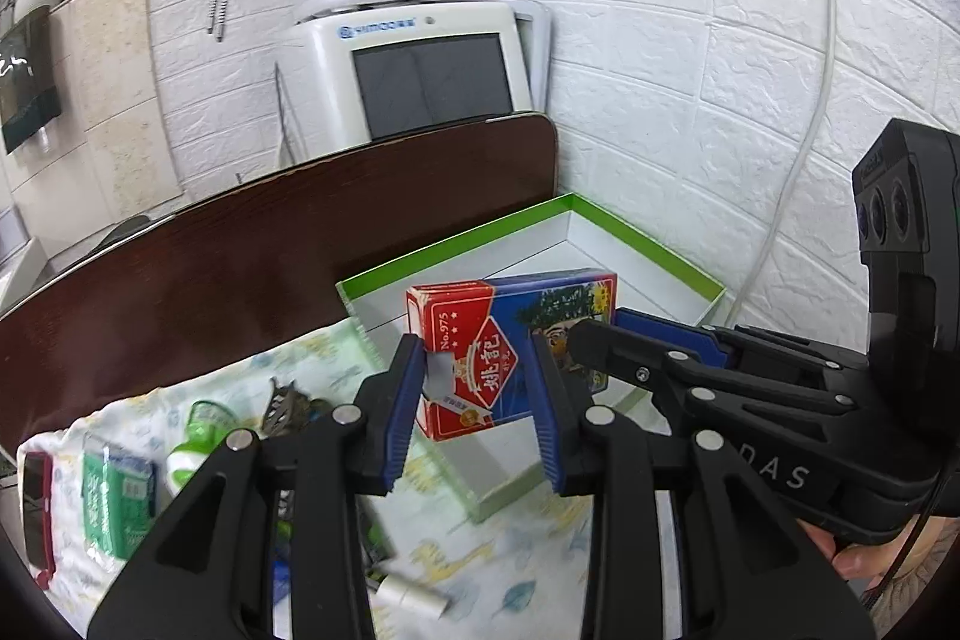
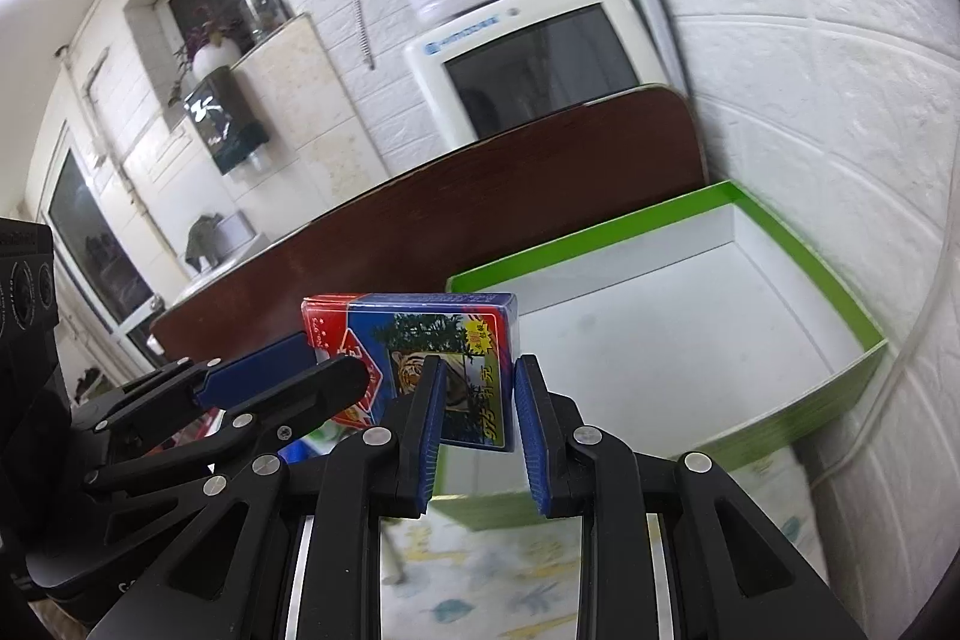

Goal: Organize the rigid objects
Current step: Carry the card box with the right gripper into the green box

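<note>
While both grippers clamped the playing-card pack (image 1: 480, 358) aloft above the green-rimmed box (image 2: 840, 304), the left gripper (image 1: 474, 400) pinched its red end and the right gripper (image 2: 477, 424) its tiger end. Uneven pull or one jaw letting go early could have twisted the pack, dropping it onto the cloth-covered table (image 1: 528, 568) instead.

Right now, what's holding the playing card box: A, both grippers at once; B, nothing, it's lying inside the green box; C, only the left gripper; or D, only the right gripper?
A: the playing card box sits between the left gripper pads at one end while the right gripper clamps its other end, above the green box's near edge.
</note>
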{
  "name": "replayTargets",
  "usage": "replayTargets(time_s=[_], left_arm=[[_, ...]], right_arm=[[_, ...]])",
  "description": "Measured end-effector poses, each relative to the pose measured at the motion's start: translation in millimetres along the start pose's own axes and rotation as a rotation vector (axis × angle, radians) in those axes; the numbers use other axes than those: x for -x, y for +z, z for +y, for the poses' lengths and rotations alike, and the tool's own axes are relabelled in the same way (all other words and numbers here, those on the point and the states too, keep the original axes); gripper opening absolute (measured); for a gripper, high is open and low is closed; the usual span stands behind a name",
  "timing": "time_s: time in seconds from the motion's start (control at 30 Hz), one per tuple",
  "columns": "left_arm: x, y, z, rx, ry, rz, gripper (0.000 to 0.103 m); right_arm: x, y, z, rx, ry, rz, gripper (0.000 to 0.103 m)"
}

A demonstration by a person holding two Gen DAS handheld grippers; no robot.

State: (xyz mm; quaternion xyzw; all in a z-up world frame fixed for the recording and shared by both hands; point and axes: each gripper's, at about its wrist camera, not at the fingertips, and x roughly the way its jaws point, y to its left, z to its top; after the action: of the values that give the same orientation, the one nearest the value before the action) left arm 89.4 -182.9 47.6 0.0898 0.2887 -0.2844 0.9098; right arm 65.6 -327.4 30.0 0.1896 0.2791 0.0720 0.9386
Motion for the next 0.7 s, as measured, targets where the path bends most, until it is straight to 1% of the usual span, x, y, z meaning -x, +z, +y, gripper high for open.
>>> replayTargets(time_s=[0.2,0.43,0.6,0.63,0.7], left_arm=[[-36,7,-12,0.001,-0.015,0.055,0.032],[-72,-2,-13,0.015,-0.024,0.145,0.031],[-85,-9,-13,0.042,-0.045,0.198,0.031],[-86,-10,-13,0.046,-0.059,0.201,0.028],[-85,-10,-15,0.041,-0.061,0.199,0.027]], right_arm=[[-17,10,-32,-0.023,-0.022,0.018,0.027],[-42,1,-58,-0.072,-0.030,0.077,0.027],[-49,-7,-66,-0.083,-0.053,0.107,0.027],[-49,-8,-67,-0.087,-0.052,0.108,0.026],[-49,-8,-68,-0.091,-0.044,0.108,0.026]])
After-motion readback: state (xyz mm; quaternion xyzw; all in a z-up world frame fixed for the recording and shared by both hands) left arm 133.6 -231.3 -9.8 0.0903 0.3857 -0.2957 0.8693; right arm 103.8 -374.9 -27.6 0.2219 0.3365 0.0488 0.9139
